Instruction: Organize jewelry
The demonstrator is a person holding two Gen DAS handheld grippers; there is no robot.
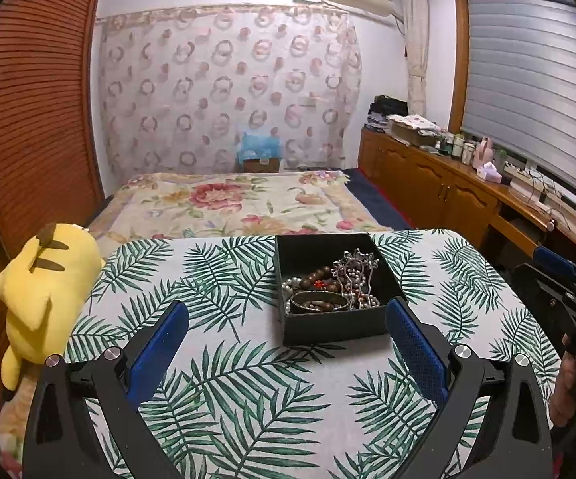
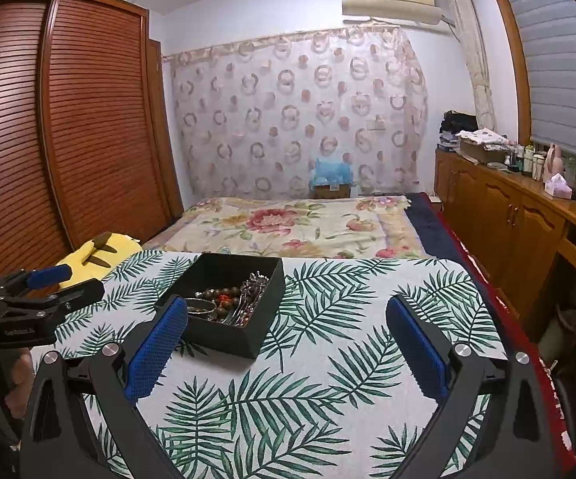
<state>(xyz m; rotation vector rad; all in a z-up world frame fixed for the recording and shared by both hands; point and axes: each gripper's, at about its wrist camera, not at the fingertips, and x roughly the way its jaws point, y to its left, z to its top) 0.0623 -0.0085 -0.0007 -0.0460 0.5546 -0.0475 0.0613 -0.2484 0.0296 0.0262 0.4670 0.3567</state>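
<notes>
A black open box [image 1: 330, 325] stands on the leaf-print table; it also shows in the right wrist view [image 2: 224, 337]. It holds tangled jewelry [image 1: 328, 283]: brown wooden beads, pearls, a silver bangle and a silver hair comb, also seen in the right wrist view [image 2: 228, 299]. My left gripper [image 1: 288, 315] is open and empty, just in front of the box. My right gripper [image 2: 288, 311] is open and empty, to the right of the box, with its left finger [image 2: 160, 343] beside the box's near left corner.
The leaf-print tablecloth [image 1: 248, 391] covers the table. A yellow plush toy [image 1: 44, 291] lies off its left edge. A bed with a floral blanket [image 1: 228, 203] lies beyond. Wooden cabinets [image 1: 447, 187] run along the right, a wardrobe [image 2: 68, 119] on the left.
</notes>
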